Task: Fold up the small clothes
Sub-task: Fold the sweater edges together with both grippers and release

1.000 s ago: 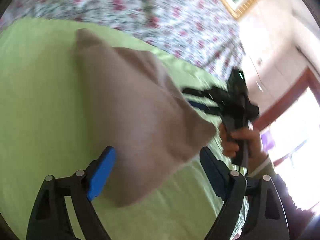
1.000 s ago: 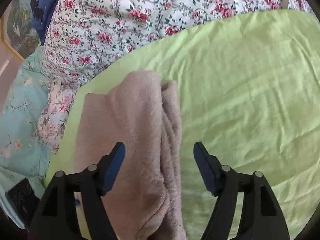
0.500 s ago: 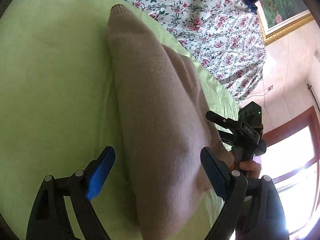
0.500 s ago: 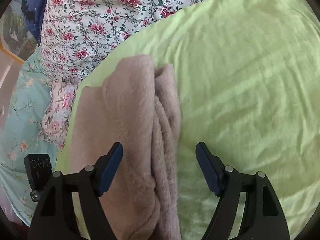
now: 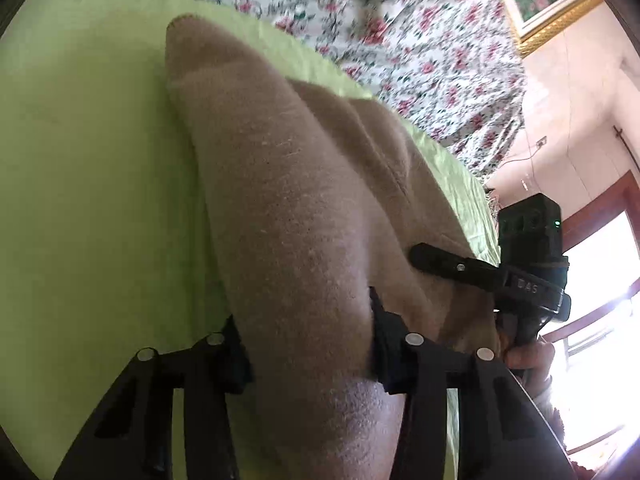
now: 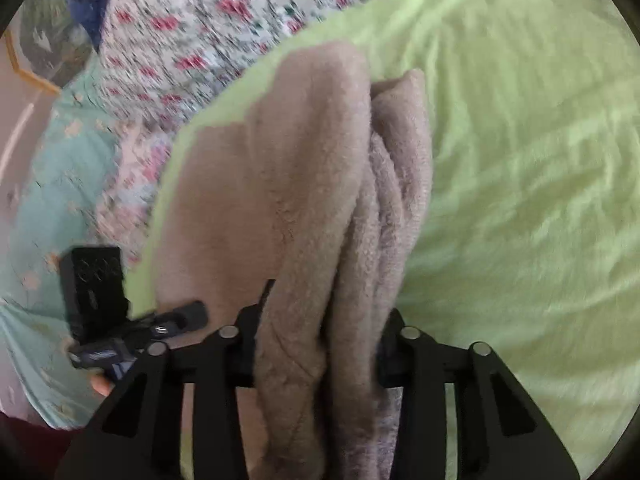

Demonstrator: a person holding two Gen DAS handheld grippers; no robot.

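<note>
Lime-green sheet (image 5: 92, 200) everywhere underfoot, creased and sunlit toward 3 o'clock in the right wrist view. Floral red-and-white bedding (image 6: 188, 40) bunched along the far edge from 10 to 1 o'clock, blurred by motion. Pale teal flowered fabric (image 6: 44, 208) spilling off at 9 o'clock. Gold-framed picture (image 5: 548, 4) up at 1 o'clock, pinkish wall (image 5: 576, 120) below it, bright window with a reddish wooden frame (image 5: 612, 200) blown out at 3 to 4 o'clock.

Beige fleecy garment (image 5: 288, 208) lying lengthwise on the sheet, near end bunched and raised. Left gripper (image 5: 308, 344) clamped on that near end, fabric squeezed between its jaws. Right gripper (image 6: 316, 332) likewise closed tight on a thick gathered roll of the same garment (image 6: 304, 168).

Blue pads buried in pile on both sides, not visible. Garment's near end cut off by the bottom of both views. Layers under the top fold hidden; type of clothing impossible to tell. Only fingertips showing behind each device.
</note>
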